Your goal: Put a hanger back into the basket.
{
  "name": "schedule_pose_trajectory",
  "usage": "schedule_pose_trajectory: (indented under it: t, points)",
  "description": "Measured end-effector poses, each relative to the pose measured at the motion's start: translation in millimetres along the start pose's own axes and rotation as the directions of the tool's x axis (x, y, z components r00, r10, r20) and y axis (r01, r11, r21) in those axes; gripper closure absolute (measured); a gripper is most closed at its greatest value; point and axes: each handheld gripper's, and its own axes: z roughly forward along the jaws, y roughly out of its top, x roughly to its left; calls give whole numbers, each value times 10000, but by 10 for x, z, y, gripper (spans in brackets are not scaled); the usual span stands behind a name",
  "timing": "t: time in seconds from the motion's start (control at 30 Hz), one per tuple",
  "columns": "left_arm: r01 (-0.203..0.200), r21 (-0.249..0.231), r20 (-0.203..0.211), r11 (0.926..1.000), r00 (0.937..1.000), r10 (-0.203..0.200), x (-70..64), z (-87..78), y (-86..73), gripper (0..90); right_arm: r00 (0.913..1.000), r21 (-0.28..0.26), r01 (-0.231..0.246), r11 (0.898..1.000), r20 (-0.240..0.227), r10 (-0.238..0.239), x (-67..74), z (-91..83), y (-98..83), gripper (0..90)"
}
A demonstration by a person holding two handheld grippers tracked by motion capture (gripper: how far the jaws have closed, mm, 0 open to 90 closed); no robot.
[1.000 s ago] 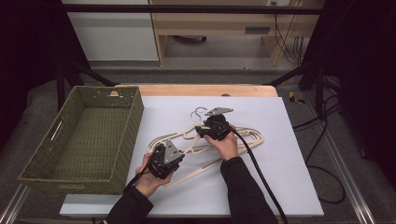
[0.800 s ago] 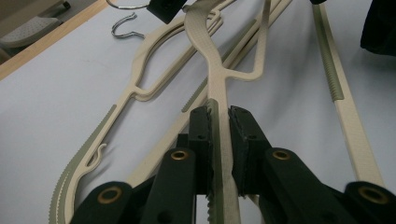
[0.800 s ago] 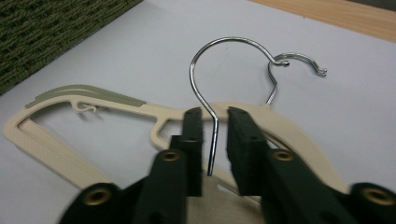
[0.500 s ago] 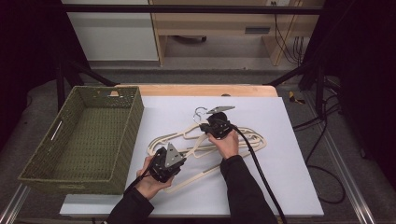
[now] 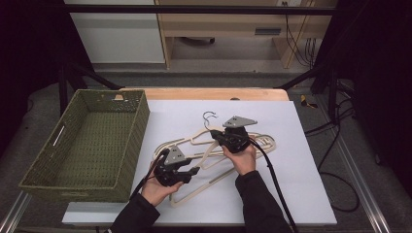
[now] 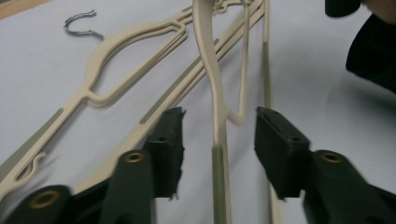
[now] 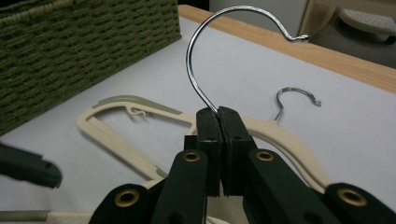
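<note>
Pinching hanger hook (image 7: pixel 205 60), right tongs (image 7: pixel 218 116)

High cam looks fwd/down over table (image 5: pixel 301 145); both gripper cams sit low, close; all share the hangers (image 5: pixel 214 145).

Grey floor (image 5: pixel 228 80), white cabinet (image 5: pixel 114 31), wooden desk (image 5: pixel 233 22) (cables (image 5: pixel 296 29) beside), dark surroundings.

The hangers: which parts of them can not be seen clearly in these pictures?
- High view: the hangers overlap, so their number is unclear; the right gripper covers one neck.
- Right gripper view: the shut jaws hide the base of the hook.
- Left gripper view: the hanger bar is cut off by the bottom edge.
</note>
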Motion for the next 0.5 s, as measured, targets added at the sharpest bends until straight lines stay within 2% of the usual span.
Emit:
schedule_pose_trajectory:
  t: [0.07,0.17,0.23,0.27,0.3,0.33,0.37,0.47,0.5]
  points:
    - [135,-180,87,9997,9999,-133,12,36,103,438,9998,-194,191,9996,-89,-192,5,-57,-8,886]
    - [511,-203,582,9985,9971,-499,45,133,249,416,9996,-324,176,9993,-203,-183,21,-89,-17,886]
    - [657,-157,696,9977,9955,-645,55,196,305,403,9993,-409,226,9989,-304,-238,31,-122,-26,886]
    - [670,-160,699,9976,9954,-658,61,231,329,418,9992,-450,208,9988,-343,-224,36,-138,-30,886]
    - [825,-152,801,9965,9935,-811,67,270,346,476,9989,-449,223,9987,-398,-241,42,-173,-43,886]
    - [1005,-62,1021,9949,9898,-993,78,311,359,476,9989,-449,223,9987,-398,-241,42,-173,-43,886]
    - [1152,24,1181,9933,9864,-1147,91,353,368,533,9986,-532,252,9983,-450,-277,43,-207,-51,886]
    - [1222,221,1260,9923,9842,-1240,97,450,373,614,9984,-584,273,9979,-475,-301,44,-244,-58,886]
    - [1186,239,1318,9927,9839,-1207,92,464,370,614,9986,-578,259,9980,-449,-285,49,-263,-60,886]
